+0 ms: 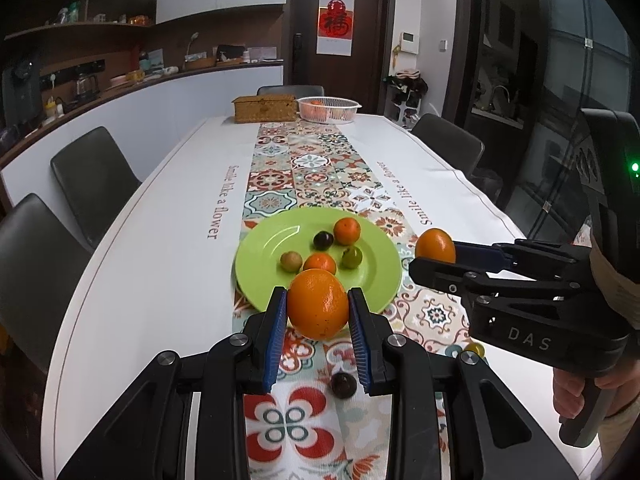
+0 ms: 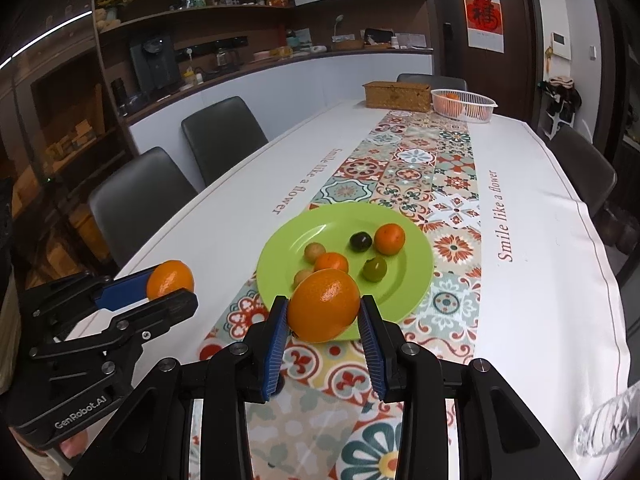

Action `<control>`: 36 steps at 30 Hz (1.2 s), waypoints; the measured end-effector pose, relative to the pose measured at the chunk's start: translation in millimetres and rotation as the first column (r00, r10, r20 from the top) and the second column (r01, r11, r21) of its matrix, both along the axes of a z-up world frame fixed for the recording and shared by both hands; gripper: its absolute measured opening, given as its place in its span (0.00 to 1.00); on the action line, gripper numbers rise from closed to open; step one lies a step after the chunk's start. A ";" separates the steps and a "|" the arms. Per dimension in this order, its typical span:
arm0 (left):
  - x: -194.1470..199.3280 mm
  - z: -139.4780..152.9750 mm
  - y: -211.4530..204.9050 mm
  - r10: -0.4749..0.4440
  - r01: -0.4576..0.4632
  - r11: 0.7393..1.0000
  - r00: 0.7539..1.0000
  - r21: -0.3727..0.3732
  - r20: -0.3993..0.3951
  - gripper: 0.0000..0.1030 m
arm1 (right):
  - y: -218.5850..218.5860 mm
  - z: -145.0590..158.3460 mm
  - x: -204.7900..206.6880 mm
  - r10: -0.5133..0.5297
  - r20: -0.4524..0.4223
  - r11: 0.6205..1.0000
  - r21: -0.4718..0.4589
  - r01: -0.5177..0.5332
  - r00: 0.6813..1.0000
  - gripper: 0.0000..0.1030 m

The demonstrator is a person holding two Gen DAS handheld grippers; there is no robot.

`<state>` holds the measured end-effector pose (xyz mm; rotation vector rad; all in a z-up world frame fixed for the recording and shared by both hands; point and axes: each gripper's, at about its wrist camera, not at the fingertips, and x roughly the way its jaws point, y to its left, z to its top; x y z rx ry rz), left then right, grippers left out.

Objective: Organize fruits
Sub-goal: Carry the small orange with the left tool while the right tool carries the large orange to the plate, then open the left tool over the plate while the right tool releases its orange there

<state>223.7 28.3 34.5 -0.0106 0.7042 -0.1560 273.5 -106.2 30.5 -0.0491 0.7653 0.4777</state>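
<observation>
A green plate [image 1: 276, 248] [image 2: 416, 264] lies on the patterned runner with two small oranges, a dark plum, a green fruit and small tan fruits on it. My left gripper [image 1: 318, 306] is shut on an orange [image 1: 318, 304] just in front of the plate; it also shows in the right wrist view [image 2: 170, 280]. My right gripper [image 2: 324, 308] is shut on another orange [image 2: 324, 304] over the plate's near edge; it shows at the right in the left wrist view [image 1: 435, 246]. A dark plum [image 1: 343, 385] and a yellowish fruit [image 1: 474, 348] lie on the runner.
A woven box [image 1: 265, 109] and a white basket [image 1: 329, 109] with fruit stand at the table's far end. Dark chairs [image 1: 94, 180] line both long sides. A clear plastic bottle [image 2: 612, 424] is at the near right edge.
</observation>
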 end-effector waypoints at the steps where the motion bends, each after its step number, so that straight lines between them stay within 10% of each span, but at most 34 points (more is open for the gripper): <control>1: 2.4 0.4 0.0 -0.001 0.001 1.000 1.000 0.000 0.000 0.29 | 0.9 0.4 2.0 -0.001 0.000 1.000 -0.002 0.001 1.000 0.35; 36: 121.9 -81.0 29.6 -0.046 0.030 0.995 0.986 -0.096 -0.160 0.34 | 23.5 -67.7 93.9 -0.078 -0.162 0.994 -0.087 0.065 0.984 0.35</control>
